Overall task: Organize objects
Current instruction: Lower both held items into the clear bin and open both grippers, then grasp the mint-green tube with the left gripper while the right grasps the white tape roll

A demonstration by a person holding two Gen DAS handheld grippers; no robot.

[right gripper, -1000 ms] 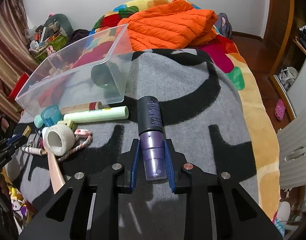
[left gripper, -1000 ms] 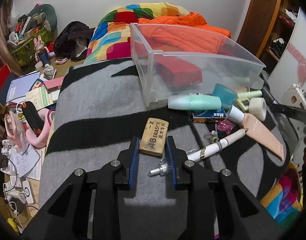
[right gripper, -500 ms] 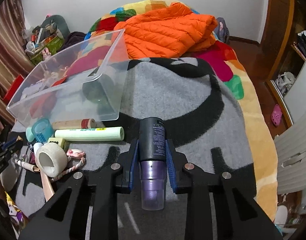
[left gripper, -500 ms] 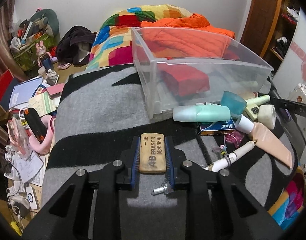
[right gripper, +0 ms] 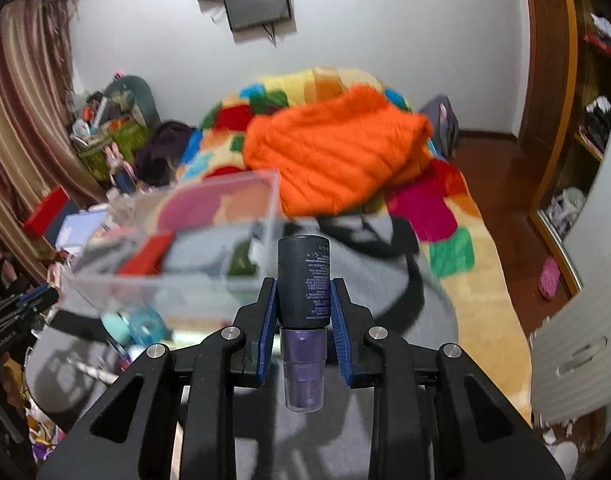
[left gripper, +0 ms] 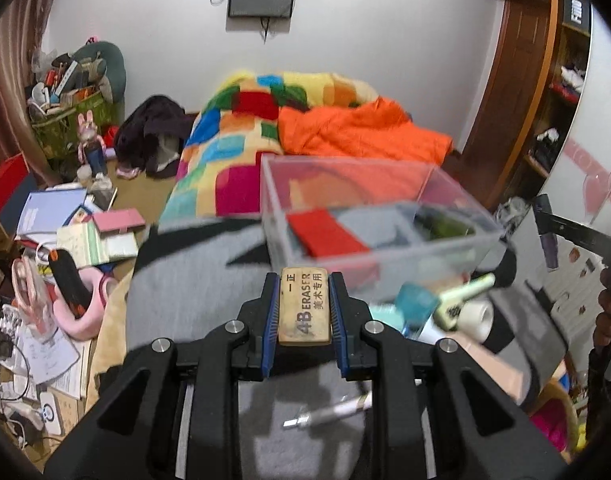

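Gripping an eraser (left gripper: 304,306) left, a bottle (right gripper: 304,284) right.

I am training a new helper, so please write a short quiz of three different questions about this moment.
1. True or false: the left gripper is shut on the eraser.
2. What does the right gripper hold? A) the dark bottle B) a pen C) nothing
3. Fill in: a red item lies inside the clear ____.

Key: 1 true; 2 A; 3 bin.
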